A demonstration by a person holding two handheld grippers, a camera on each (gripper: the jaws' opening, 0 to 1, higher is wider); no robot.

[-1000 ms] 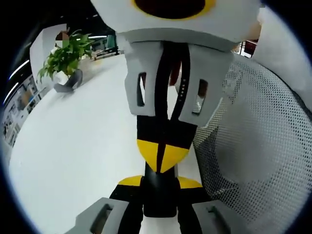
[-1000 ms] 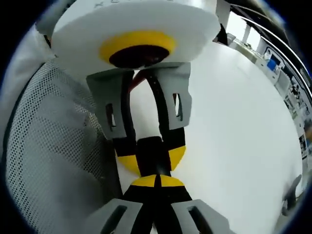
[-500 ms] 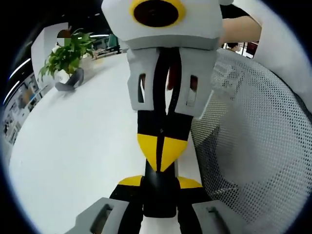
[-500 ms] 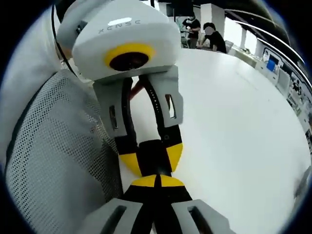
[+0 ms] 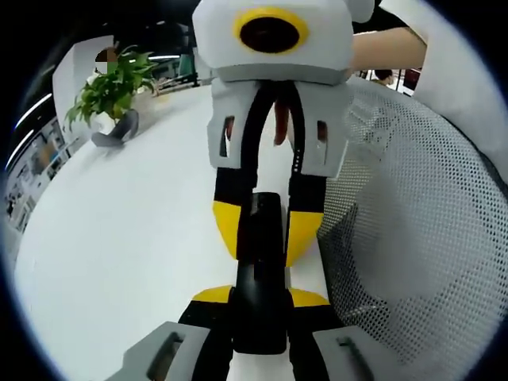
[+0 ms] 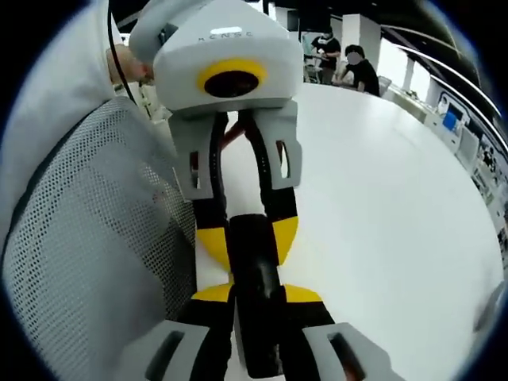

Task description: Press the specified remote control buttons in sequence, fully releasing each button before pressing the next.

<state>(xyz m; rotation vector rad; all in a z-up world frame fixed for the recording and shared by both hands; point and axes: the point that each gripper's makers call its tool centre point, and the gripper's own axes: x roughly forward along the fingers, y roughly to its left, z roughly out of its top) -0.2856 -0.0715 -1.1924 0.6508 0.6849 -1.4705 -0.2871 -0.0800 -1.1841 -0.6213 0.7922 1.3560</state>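
At the centre of the left gripper view, the black remote control [image 5: 259, 278] lies lengthwise, its near end clamped between the left gripper [image 5: 258, 337] jaws, its far end between the parted yellow tips of the right gripper [image 5: 262, 230], which do not clearly clamp it. In the right gripper view the remote control [image 6: 254, 294] runs up the centre from the right gripper [image 6: 255, 357] to the left gripper [image 6: 246, 238]. No button looks pressed; my guess is the next move needs a tip placed on the first button

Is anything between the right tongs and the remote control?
Nothing visible stands between them. The black remote control is held in the left tongs, and its far end lies between the tips of the right tongs.
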